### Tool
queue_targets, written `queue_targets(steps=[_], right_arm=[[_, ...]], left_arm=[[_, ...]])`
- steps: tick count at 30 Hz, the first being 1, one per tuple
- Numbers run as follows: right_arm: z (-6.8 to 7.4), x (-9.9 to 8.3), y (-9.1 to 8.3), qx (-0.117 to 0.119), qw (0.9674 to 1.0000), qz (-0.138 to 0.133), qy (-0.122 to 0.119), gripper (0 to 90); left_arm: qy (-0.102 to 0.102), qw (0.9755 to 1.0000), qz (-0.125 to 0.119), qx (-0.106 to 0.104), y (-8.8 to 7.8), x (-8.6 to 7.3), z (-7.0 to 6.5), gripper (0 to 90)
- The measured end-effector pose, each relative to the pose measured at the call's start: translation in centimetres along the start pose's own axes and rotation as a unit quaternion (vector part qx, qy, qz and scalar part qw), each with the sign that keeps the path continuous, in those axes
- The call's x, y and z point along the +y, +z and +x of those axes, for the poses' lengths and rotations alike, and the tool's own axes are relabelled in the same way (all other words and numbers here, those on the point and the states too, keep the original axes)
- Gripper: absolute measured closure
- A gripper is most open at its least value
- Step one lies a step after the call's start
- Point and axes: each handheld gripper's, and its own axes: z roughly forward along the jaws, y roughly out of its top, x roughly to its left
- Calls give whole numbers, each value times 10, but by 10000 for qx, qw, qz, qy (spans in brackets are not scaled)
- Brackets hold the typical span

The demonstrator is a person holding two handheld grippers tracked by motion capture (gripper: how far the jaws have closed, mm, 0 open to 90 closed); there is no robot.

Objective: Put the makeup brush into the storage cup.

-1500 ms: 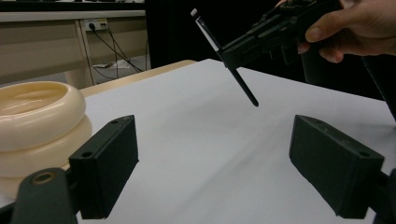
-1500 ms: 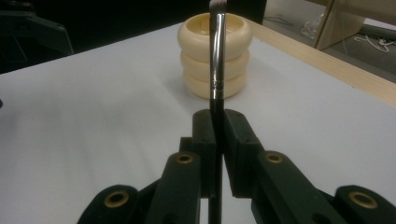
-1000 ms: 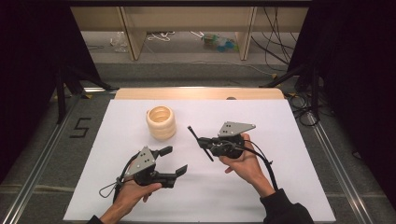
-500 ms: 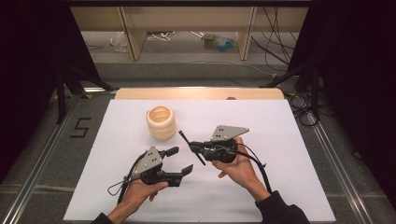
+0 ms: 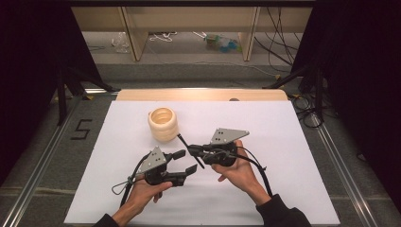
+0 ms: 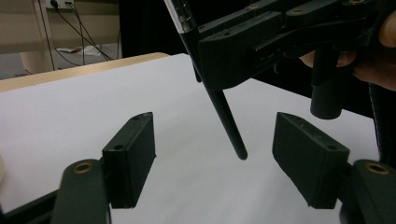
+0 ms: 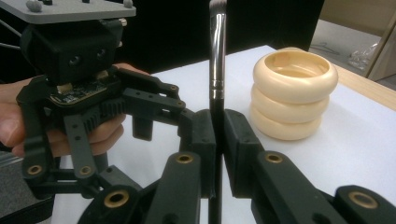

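- On the left, the person's left hand holds the left claw point(image 5: 188, 161) low over the white table point(image 5: 293, 142), jaws spread and pointing toward the other hand. They have just been narrowing, and nothing is pinched between them yet.
- In the left gripper view, the black handle tip of a makeup brush point(image 6: 229, 123) hangs in the gap between the two pads, touching neither. It sits somewhat nearer the right-hand pad.
- Behind the two claws, well apart from them, a cream holder point(image 5: 163, 124) shaped like three stacked rings stands upright on the table, its mouth open and empty.
- On the right, the right claw point(image 5: 195, 151) is pressed together on the brush, gripping the handle near its middle, just below the shiny metal collar. The brush slants, bristle end up toward the holder and handle end down toward the left claw.
- The step looks like a handover from right to left. To do it well, the right hand should keep still while the left centres the handle between its pads and closes squarely.
- The right claw should let go only once the left grip looks firm, or the thin, smooth handle may twist or slip onto the table.
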Motion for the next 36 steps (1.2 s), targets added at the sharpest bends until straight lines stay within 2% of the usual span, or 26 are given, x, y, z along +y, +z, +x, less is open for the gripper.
queue_targets(steps=[3, 5, 7, 8, 9, 13, 15, 18, 20, 22, 23, 25, 28, 36], right_arm=[[2, 1, 0, 9, 10000, 28, 37, 839], [3, 1, 1, 0, 10000, -10, 49, 839], [2, 1, 2, 33, 10000, -43, -14, 839], [3, 2, 2, 35, 10000, -44, -10, 839], [4, 2, 3, 47, 10000, -41, -25, 839], [6, 3, 5, 104, 9999, -49, -50, 839], [7, 2, 7, 110, 9999, -69, -21, 839], [7, 2, 7, 124, 9999, -87, 3, 839], [9, 3, 7, 164, 9998, -36, 61, 839], [9, 3, 8, 173, 9998, -40, 56, 839], [9, 3, 8, 157, 9999, -72, 3, 839], [10, 3, 9, 179, 9998, -54, 69, 839], [10, 3, 9, 159, 9998, -142, 8, 839], [13, 4, 10, 226, 9997, -80, 55, 839]], left_arm=[[-1, 10000, -4, -22, 1, 0, 0, 352], [73, 10000, -35, -47, 1, 0, -1, 386], [76, 10000, -43, -38, 0, 0, -2, 403], [159, 9998, -63, -117, 1, 1, -1, 410], [13, 9999, -59, -117, 1, 1, -2, 417], [-71, 9998, -94, -137, 0, 2, 0, 466], [-225, 9995, -98, -214, 0, 2, 0, 489], [-137, 9994, -95, -287, 0, 3, 2, 527], [-237, 9993, -135, -270, 0, 3, 0, 549], [-213, 9993, -139, -256, -1, 3, 0, 567], [-107, 9995, -137, -278, -1, 4, 1, 571], [-58, 9996, -127, -252, -1, 3, 2, 585], [-57, 9995, -116, -287, -1, 3, 2, 612], [-50, 9996, -103, -255, -2, 3, 1, 656]])
